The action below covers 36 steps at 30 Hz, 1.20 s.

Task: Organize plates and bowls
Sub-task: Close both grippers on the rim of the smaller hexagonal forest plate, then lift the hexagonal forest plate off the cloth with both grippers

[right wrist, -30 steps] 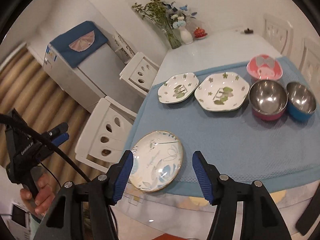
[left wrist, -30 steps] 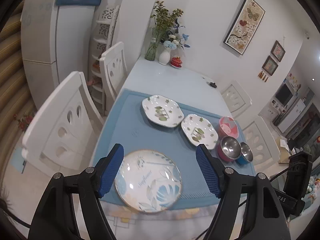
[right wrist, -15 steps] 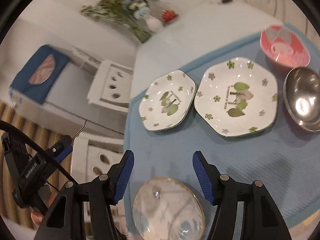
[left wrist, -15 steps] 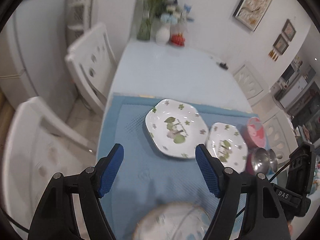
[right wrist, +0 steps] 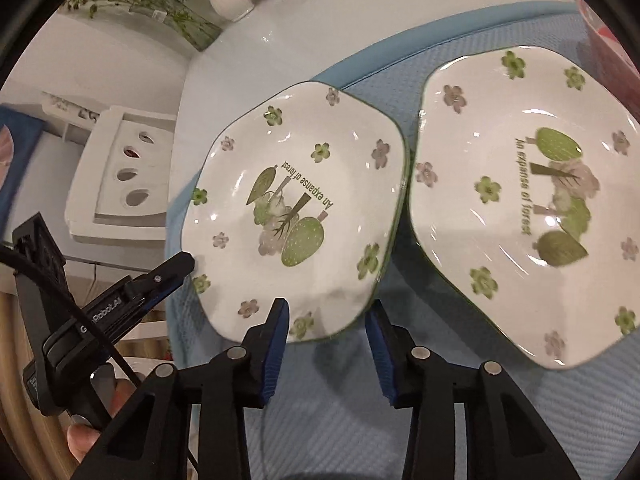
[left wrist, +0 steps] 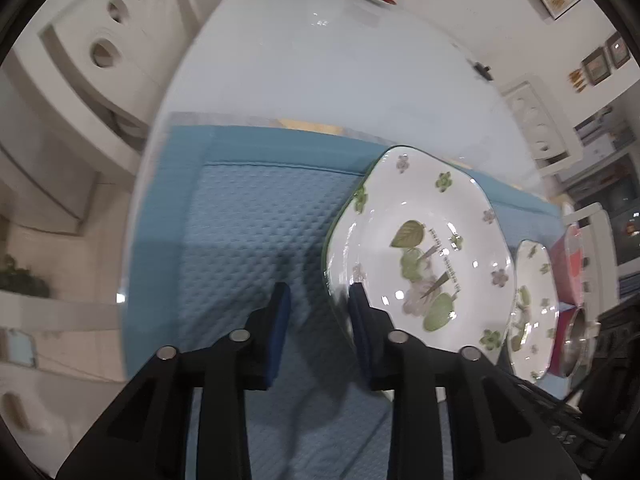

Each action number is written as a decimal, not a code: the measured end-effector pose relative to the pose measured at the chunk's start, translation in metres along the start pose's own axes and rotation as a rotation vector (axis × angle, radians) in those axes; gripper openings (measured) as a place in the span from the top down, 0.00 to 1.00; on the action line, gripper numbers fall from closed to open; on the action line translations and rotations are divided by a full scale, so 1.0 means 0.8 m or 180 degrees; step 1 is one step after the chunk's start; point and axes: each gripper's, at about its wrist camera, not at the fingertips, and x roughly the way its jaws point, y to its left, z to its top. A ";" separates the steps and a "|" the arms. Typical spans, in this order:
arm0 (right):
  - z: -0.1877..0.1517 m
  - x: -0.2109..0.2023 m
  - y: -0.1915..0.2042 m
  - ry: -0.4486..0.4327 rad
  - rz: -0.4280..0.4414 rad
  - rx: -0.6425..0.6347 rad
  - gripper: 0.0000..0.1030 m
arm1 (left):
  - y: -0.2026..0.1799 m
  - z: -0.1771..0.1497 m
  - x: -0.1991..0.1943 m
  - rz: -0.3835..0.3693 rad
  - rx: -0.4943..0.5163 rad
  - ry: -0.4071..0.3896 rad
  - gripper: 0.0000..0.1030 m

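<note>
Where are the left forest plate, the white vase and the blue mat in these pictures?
left forest plate [right wrist: 292, 208]: right wrist view, on the printed trees at its centre.
white vase [right wrist: 231, 0]: right wrist view, on its round body.
blue mat [left wrist: 248, 232]: left wrist view, on bare quilted cloth left of the plate.

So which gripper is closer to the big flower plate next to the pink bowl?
Right. The right gripper is over the smaller plate, beside the big plate. The left gripper is at the smaller plate's far edge.
</note>
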 end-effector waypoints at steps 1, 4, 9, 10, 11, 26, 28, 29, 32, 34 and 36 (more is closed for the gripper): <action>0.002 0.005 0.001 -0.0008 -0.0047 -0.0009 0.63 | -0.001 0.002 0.001 -0.0030 0.0016 -0.0028 0.80; 0.009 0.018 -0.001 -0.0012 -0.0076 0.0005 0.63 | -0.006 0.007 0.005 -0.0080 0.0099 -0.0029 0.81; 0.014 0.031 0.006 -0.0075 -0.0187 -0.0226 0.64 | -0.005 0.016 0.025 -0.0205 0.0074 -0.0012 0.82; 0.014 0.032 0.010 -0.0083 -0.0218 -0.0290 0.64 | -0.004 0.015 0.024 -0.0199 0.0089 -0.0045 0.84; 0.012 0.032 0.014 -0.0107 -0.0269 -0.0395 0.64 | -0.007 0.015 0.025 -0.0158 0.0135 -0.0102 0.86; -0.012 0.035 0.057 -0.0094 -0.0113 -0.0743 0.64 | 0.027 0.000 -0.001 -0.0142 -0.0053 -0.0233 0.86; -0.005 0.032 0.040 -0.0032 -0.0108 -0.0566 0.64 | 0.025 0.007 0.005 -0.0220 -0.0052 -0.0195 0.86; -0.001 0.032 0.034 -0.0028 -0.0118 -0.0489 0.64 | 0.023 0.013 0.011 -0.0214 -0.0050 -0.0183 0.86; 0.011 0.017 0.018 -0.0154 -0.0175 -0.0412 0.64 | 0.014 0.024 0.027 -0.0200 -0.0032 -0.0129 0.86; 0.021 0.017 0.021 -0.0191 -0.0186 -0.0455 0.64 | 0.010 0.029 0.033 -0.0176 -0.0024 -0.0161 0.85; 0.027 0.022 0.027 -0.0181 -0.0288 -0.0551 0.64 | 0.008 0.024 0.028 -0.0168 0.0013 -0.0230 0.85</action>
